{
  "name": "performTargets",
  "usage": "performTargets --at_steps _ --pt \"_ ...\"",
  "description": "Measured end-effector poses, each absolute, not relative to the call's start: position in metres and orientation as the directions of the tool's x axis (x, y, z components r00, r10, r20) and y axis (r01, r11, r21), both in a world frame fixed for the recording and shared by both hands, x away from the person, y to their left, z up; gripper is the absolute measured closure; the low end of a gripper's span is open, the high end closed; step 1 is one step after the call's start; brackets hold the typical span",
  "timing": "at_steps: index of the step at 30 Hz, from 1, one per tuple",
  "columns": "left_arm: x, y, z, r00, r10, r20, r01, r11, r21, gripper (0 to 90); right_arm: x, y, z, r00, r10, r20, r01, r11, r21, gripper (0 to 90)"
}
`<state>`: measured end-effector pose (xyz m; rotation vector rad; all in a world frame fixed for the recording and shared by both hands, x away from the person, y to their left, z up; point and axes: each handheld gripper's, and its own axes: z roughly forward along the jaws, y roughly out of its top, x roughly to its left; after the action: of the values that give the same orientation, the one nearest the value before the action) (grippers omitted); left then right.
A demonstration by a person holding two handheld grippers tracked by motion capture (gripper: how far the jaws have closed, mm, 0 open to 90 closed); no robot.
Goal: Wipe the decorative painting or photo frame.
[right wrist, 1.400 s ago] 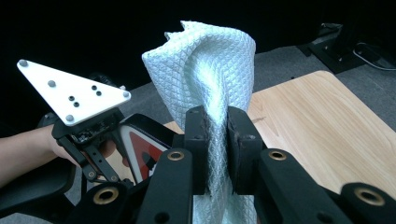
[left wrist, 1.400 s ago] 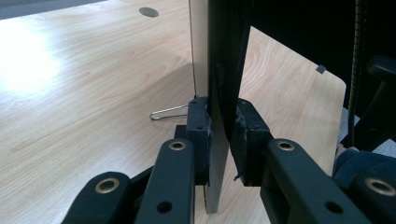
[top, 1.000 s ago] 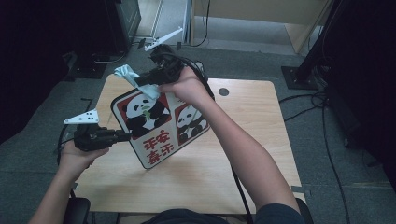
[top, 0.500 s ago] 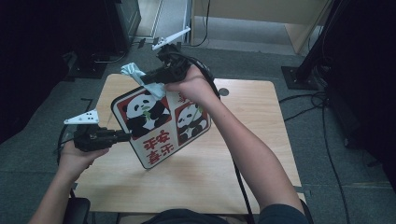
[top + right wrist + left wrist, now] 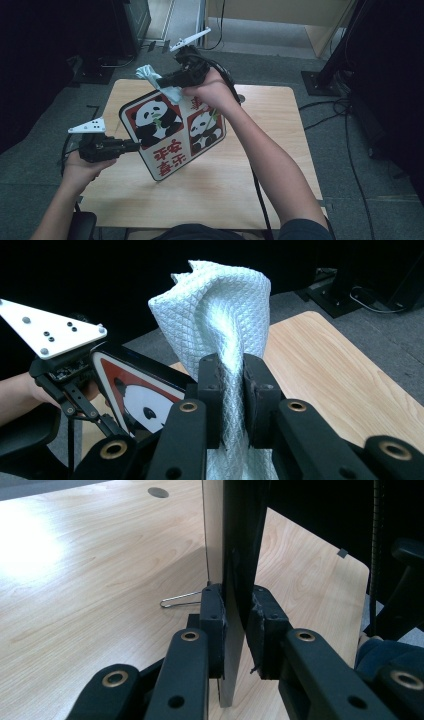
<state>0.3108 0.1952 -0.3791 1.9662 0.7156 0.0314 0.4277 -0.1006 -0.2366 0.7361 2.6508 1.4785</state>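
A square panda board [image 5: 172, 131] with red characters is held tilted above the wooden table [image 5: 280, 150]. My left gripper [image 5: 136, 145] is shut on the board's left edge; in the left gripper view the board [image 5: 235, 555] stands edge-on between the pads of my left gripper [image 5: 234, 630]. My right gripper [image 5: 165, 82] is shut on a pale blue cloth [image 5: 157, 82] that touches the board's top corner. In the right gripper view the cloth [image 5: 220, 315] bunches up above my right gripper [image 5: 232, 395], with the board [image 5: 140, 395] below at left.
A thin wire loop [image 5: 180, 601] lies on the table near the board. A round cable hole [image 5: 158, 492] sits at the table's far side. Dark stands and cables [image 5: 345, 100] surround the table on grey carpet.
My right gripper with the cloth has shifted slightly up and right along the board's top corner. The left hand and the board have stayed put.
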Motion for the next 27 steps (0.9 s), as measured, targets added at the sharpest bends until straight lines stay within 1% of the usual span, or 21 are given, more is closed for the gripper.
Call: performTargets --at_steps 27 --pt "0.312 0.197 -0.379 0.819 0.500 -0.282 0.476 -0.317 0.820 78.6 0.440 -0.129 -0.237 -0.863 0.459 0.210 0.415 0.409 0.812 80.6"
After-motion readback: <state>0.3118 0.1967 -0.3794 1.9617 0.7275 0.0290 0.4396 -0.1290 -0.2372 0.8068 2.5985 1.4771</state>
